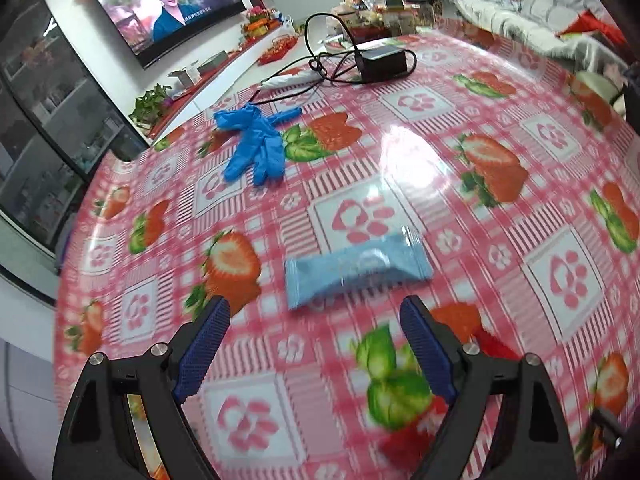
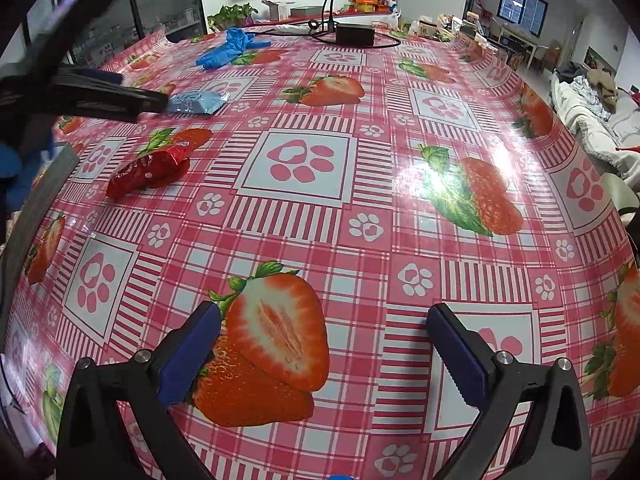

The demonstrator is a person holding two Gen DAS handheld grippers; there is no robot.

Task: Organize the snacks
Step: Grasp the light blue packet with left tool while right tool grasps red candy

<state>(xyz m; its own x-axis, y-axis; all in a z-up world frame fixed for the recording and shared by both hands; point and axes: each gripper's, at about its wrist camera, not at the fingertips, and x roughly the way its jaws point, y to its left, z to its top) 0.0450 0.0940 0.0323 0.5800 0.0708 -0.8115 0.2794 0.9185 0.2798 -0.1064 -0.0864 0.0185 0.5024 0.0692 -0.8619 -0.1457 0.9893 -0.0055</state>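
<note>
Pink-and-white checked plastic tablecloth (image 2: 320, 128), glossy and printed with strawberries and paw-shaped flowers, covers the table under both my grippers.

My left gripper (image 1: 316, 312) hangs above the cloth with its two blue-padded fingers (image 1: 204, 348) spread wide and nothing between them. Just beyond their tips lies one pale blue, flat, rectangular foil snack packet (image 1: 356, 268), lying on the cloth and not touched by the pads. Motion blur hides any printing on it, so I cannot read a brand.

My right gripper (image 2: 324, 320) also stands spread wide over a bare patch of cloth, holding nothing. From its camera I see the same blue packet near the left gripper's dark arm, and closer to me one shiny red foil snack wrapper (image 2: 150, 170) with twisted ends, lying well apart from the blue one. White marks show on the red foil, too small to read.

That makes two snacks, one blue and one red.

At the far side of the table lies a crumpled heap of blue disposable gloves (image 1: 252, 144); I cannot count them surely. Near them sits one black box-shaped power adapter (image 1: 382, 64) with a looping black cable (image 1: 316, 56). On the wall, one television (image 1: 172, 4) shows a picture with a line of white subtitles, unreadable.
</note>
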